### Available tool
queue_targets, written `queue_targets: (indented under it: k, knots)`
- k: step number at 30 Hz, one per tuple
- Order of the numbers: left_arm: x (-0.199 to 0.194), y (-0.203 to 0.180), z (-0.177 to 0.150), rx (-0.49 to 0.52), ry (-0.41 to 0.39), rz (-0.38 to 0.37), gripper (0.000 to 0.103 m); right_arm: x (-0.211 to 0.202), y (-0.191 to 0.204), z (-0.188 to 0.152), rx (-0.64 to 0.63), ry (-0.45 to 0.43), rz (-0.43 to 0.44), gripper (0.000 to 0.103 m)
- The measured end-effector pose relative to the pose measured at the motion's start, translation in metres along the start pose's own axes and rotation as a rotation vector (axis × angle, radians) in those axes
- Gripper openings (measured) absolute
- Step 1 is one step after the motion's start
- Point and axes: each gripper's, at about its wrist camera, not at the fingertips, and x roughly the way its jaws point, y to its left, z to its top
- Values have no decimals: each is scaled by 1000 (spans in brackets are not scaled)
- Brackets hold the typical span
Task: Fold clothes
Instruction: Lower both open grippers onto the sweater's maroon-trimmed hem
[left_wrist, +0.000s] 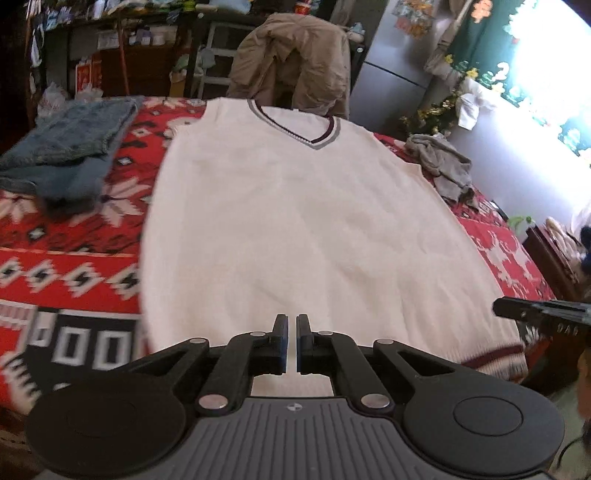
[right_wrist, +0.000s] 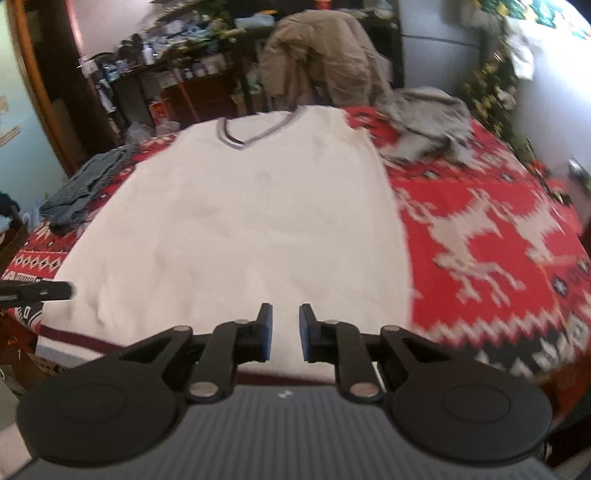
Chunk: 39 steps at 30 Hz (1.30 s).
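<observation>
A white sleeveless V-neck vest (left_wrist: 295, 206) lies flat on the red patterned cloth (left_wrist: 74, 254), collar at the far side and maroon-striped hem at the near edge. My left gripper (left_wrist: 291, 319) hovers over the near hem of the vest, fingers almost together, with nothing between them. In the right wrist view the vest (right_wrist: 236, 206) fills the middle, and my right gripper (right_wrist: 285, 310) is over its near hem, slightly open and empty. Each gripper's tip shows at the edge of the other view: the right gripper (left_wrist: 517, 310) and the left gripper (right_wrist: 55, 290).
A blue denim garment (left_wrist: 70, 147) lies at the far left of the cloth, and a crumpled grey garment (left_wrist: 443, 166) at the far right. A tan jacket (left_wrist: 295, 62) hangs over a chair behind the table. Shelves and a fridge stand beyond.
</observation>
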Motion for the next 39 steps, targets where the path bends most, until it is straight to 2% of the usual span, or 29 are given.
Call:
queue_targets:
  k: [4,5,8,11,13,17,19,21,25,29,30,32,34,36,39]
  knots:
    - [13,-4,-8,-19,1,45,5,24,10,1,15,17,-16,17]
    - [12,-3,-10,-30,0,44,9,29,9,0,34,30,-15,17]
    - [7,0,-14,-70,10,28,9,35,5,-8,58,46,-14,17]
    - [2,1,-19,-92,12,18,10,30,9,-14,67,50,-12,25]
    - [1,-1,-20,-98,13,15,16,27,17,-18,49,58,-17,38]
    - [2,-13,-19,-67,15,23,39,21,38,-17,-4,57,-31,41]
    - [4,-23,-20,-20,9,43,41,23,48,-10,-43,32,-60,46]
    - [6,-30,-22,24,2,66,45,32,54,-6,-66,21,-85,46]
    - [6,-29,-24,25,-10,66,46,50,56,-5,-70,47,-122,47]
    - [5,-24,-25,-6,-18,41,46,45,58,-16,-94,16,-127,49]
    - [4,-23,-25,-7,-19,38,46,43,58,-18,-93,14,-126,52]
    - [4,-26,-26,10,-22,38,48,41,54,-21,-76,22,-127,65]
    - [4,-27,-27,17,-27,30,50,41,50,-23,-57,37,-117,94]
    - [1,-21,-26,-14,-29,22,51,42,53,-23,-69,49,-103,102]
    - [-5,-10,-25,-71,-30,15,52,38,53,-22,-69,44,-85,102]
